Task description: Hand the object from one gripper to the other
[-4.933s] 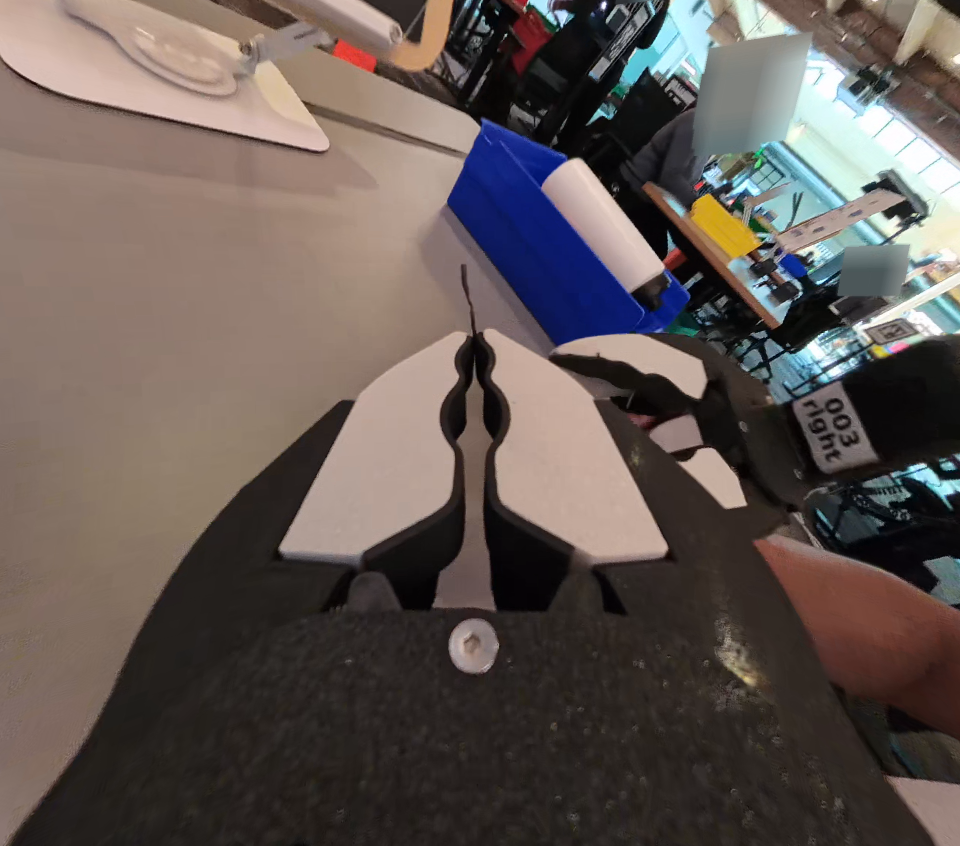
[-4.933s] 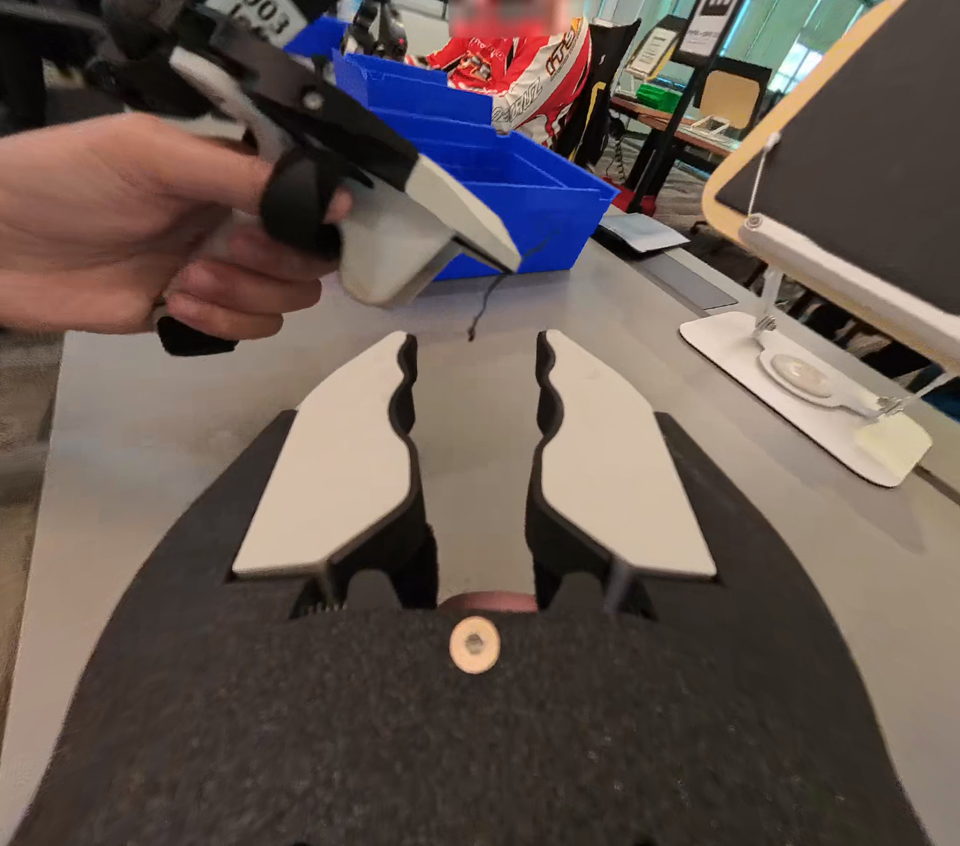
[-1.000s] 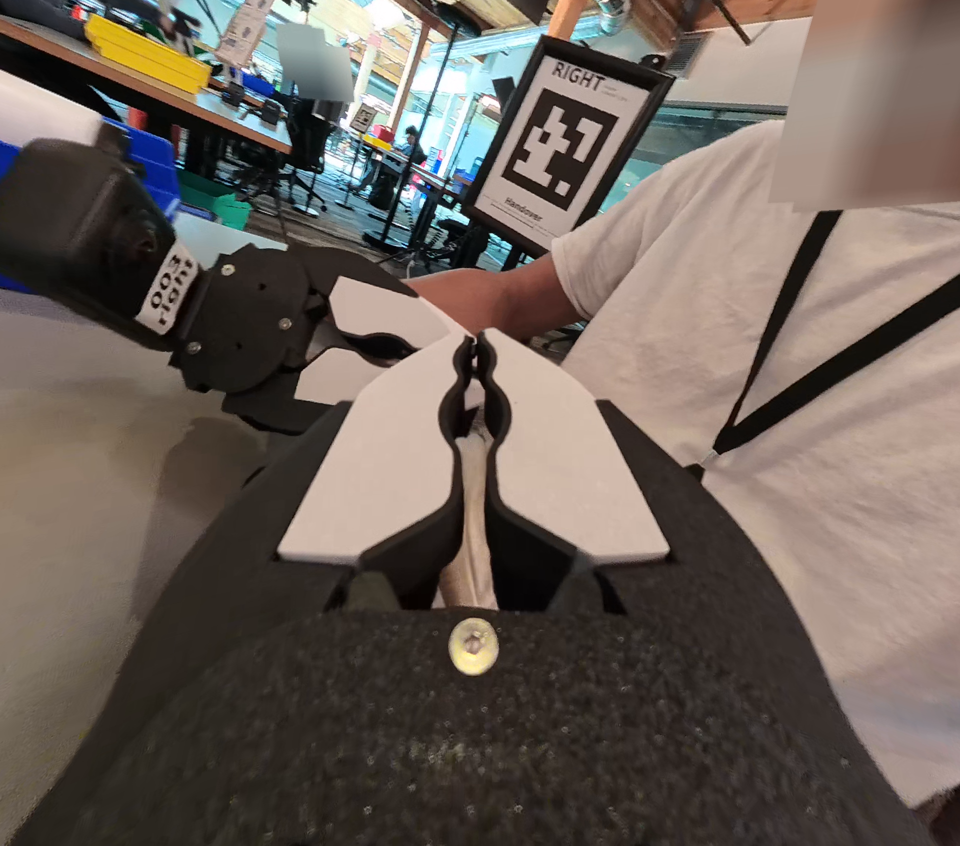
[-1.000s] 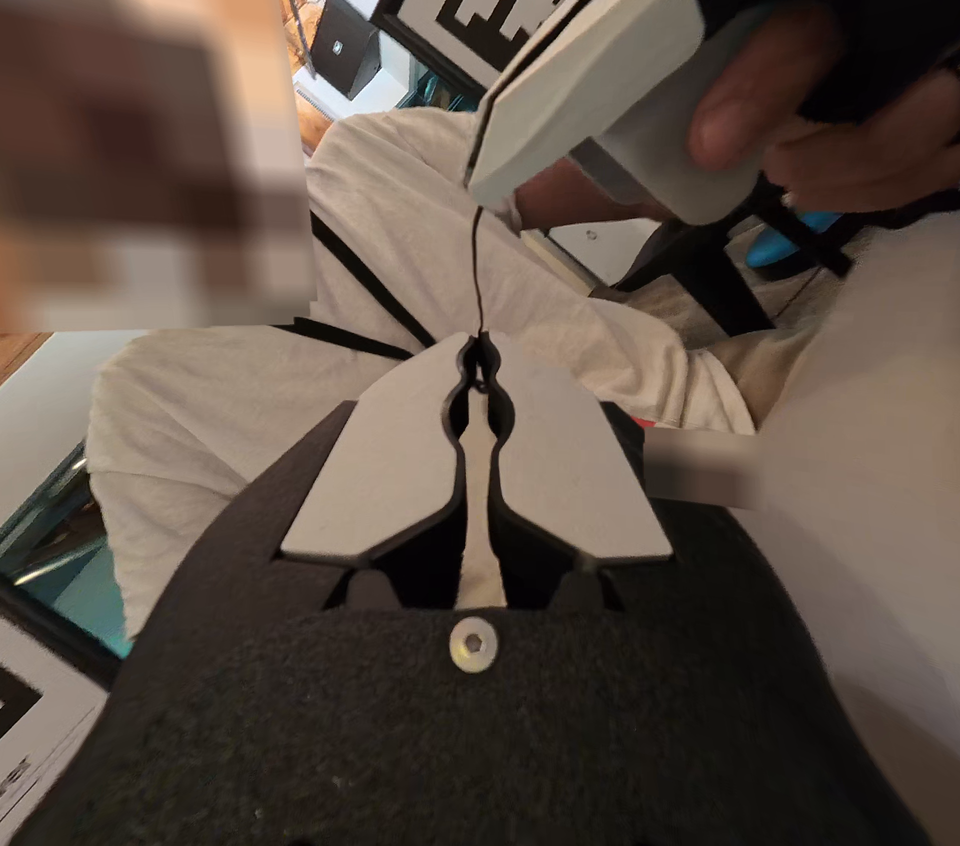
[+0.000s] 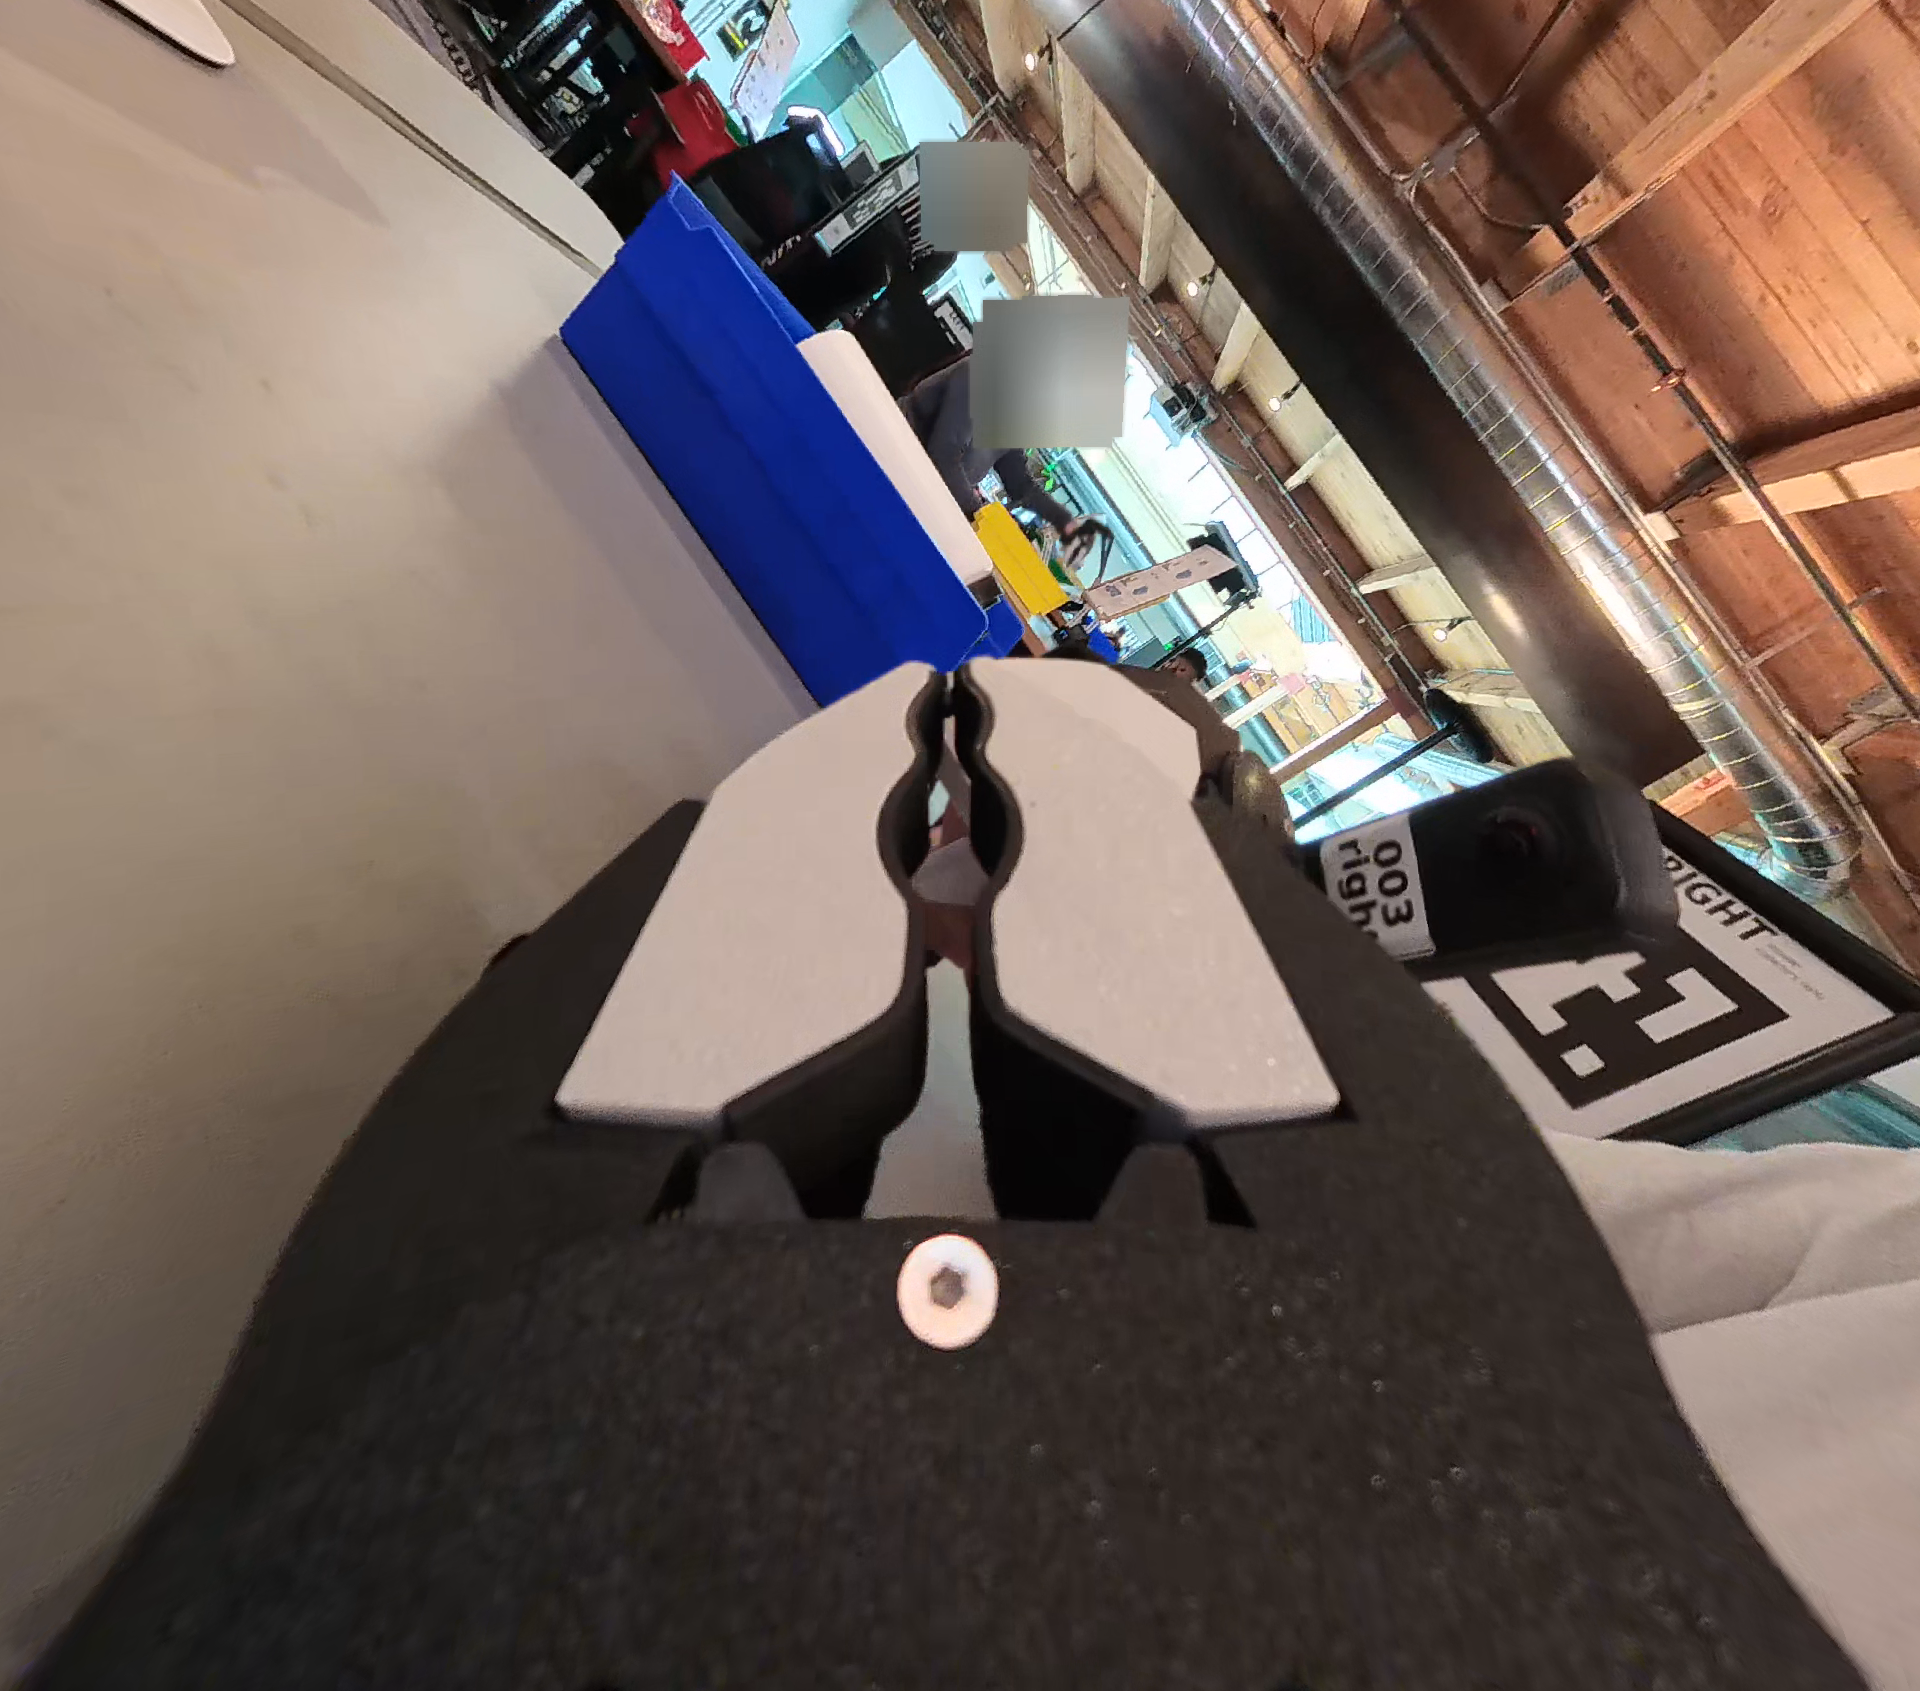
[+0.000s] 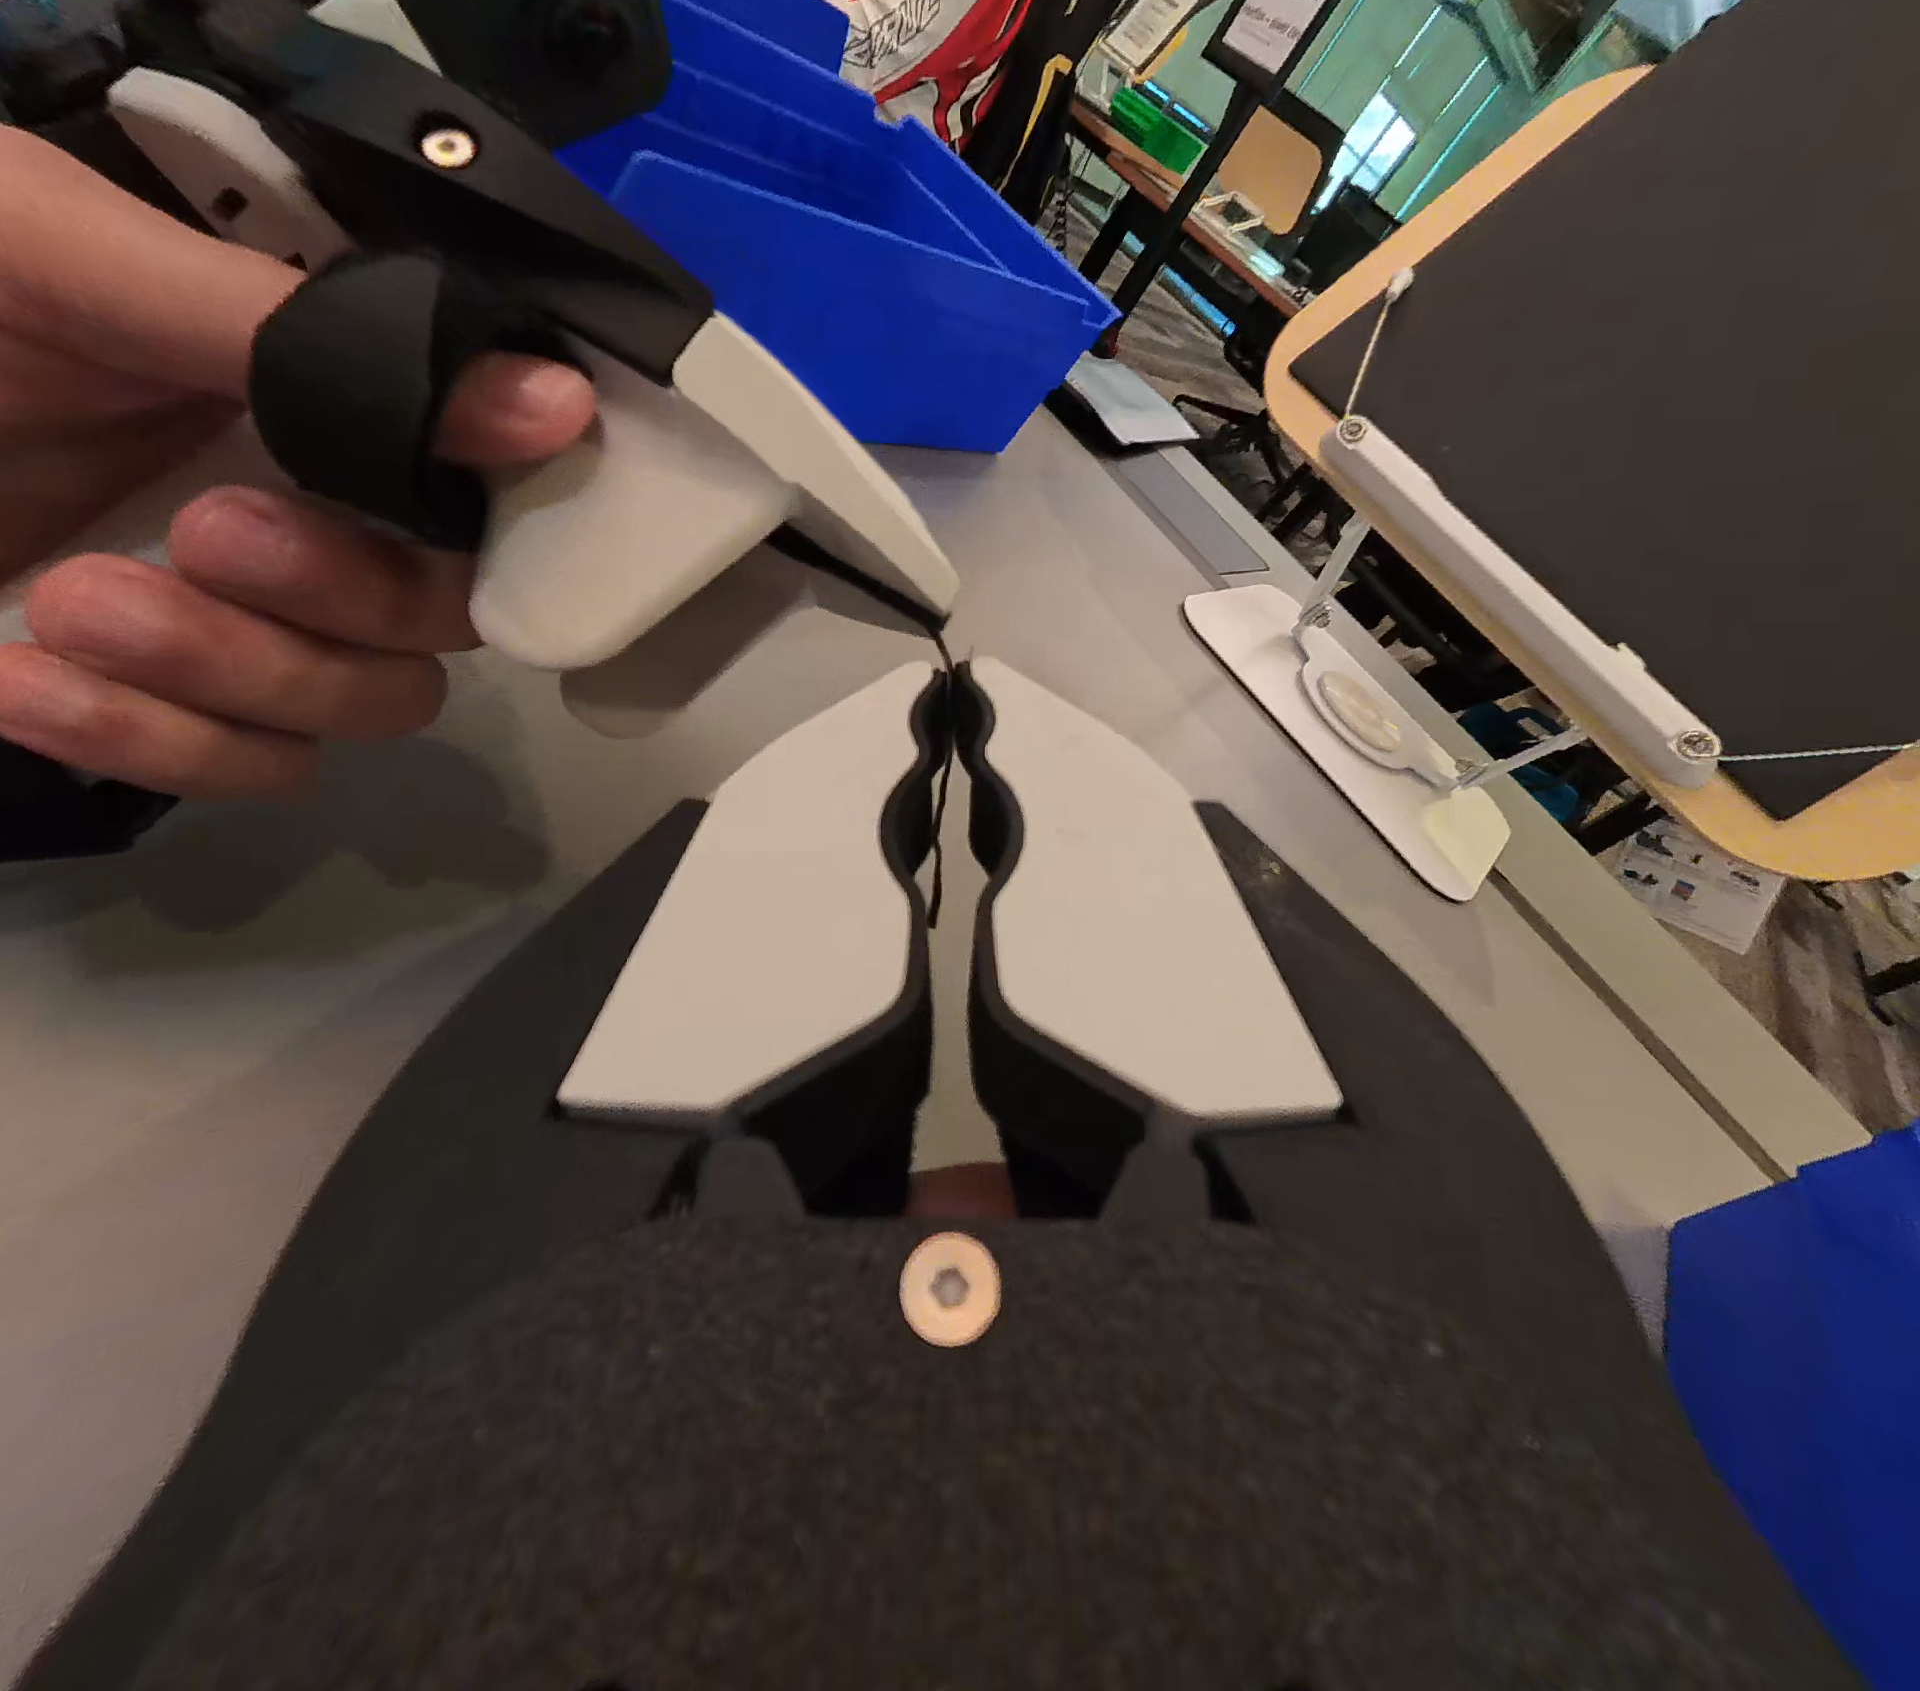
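A grey table point(image 6: 312, 1122) fills the lower part of both views. On it sits a blue bin point(image 6: 852, 270) toward the back, with a white roll point(image 5: 883, 446) resting along its rim in the left wrist view. To the right stands a black board with a tan edge point(image 6: 1662, 291), propped on a white stand point(image 6: 1351, 727).

The left gripper point(image 6: 940, 607), held in a person's hand point(image 6: 208, 498), reaches in from the left of the right wrist view with its white fingers point(image 6: 831, 488) pressed together at the tip. The right gripper point(image 6: 954, 685) sits just below that tip, its own two fingers closed to a narrow slit.

A thin black string point(image 6: 938, 810) runs from the tip of the left gripper down into the slit of the right gripper, so both claws are clenched on it, each at one end, and its loose tail hangs in the hollow between the right gripper's pads.

In the left wrist view the fingers meet at the tip point(image 5: 951, 685), but the string itself is too thin to make out there; the grip probably lies at the very tip.
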### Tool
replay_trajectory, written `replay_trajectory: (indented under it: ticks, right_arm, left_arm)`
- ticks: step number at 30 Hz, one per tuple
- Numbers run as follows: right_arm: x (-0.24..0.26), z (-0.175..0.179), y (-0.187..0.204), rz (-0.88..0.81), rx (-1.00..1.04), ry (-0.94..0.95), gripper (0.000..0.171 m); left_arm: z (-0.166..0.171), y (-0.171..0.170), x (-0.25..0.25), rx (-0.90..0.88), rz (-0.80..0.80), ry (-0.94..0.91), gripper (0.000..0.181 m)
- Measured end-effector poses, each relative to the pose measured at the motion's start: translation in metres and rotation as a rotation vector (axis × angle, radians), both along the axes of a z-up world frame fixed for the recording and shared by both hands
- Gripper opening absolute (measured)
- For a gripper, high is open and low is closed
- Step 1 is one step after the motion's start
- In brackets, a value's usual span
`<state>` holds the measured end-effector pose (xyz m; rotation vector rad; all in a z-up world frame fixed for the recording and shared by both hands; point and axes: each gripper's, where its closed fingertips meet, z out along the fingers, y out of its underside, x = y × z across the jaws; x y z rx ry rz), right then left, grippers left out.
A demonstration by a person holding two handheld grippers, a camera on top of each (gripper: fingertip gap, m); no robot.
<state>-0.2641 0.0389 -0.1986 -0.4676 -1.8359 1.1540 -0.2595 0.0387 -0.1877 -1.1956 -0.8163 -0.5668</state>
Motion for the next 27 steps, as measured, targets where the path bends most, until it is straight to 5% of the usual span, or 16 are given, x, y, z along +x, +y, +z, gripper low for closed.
replay_trajectory:
  ticks: [4, 8, 12, 16, 21, 27]
  right_arm:
    - [0.001, 0.001, 0.001, 0.023, -0.015, -0.029, 0.0]
    - [0.007, -0.005, 0.003, 0.155, -0.156, -0.208, 0.0]
    - [0.024, 0.0, 0.005, 0.472, -0.567, -0.609, 0.0]
    - [0.038, 0.033, 0.014, 0.818, -1.052, -0.998, 0.0]
    - [0.074, 0.034, 0.001, 1.081, -1.076, -1.33, 0.0]
    - [0.085, 0.026, -0.012, 1.1, -1.044, -1.426, 0.0]
  left_arm:
    - [0.004, 0.001, 0.003, -0.006, -0.046, 0.038, 0.002]
    - [0.013, -0.013, -0.007, -0.06, -0.058, 0.163, 0.027]
    - [0.003, -0.023, 0.0, -0.266, -0.22, 0.428, 0.028]
    - [0.002, -0.013, 0.033, -0.268, -0.371, 0.548, 0.028]
    - [0.012, 0.005, 0.059, -0.211, -0.399, 0.62, 0.028]
    - [0.023, 0.004, 0.07, -0.121, -0.433, 0.605, 0.025]
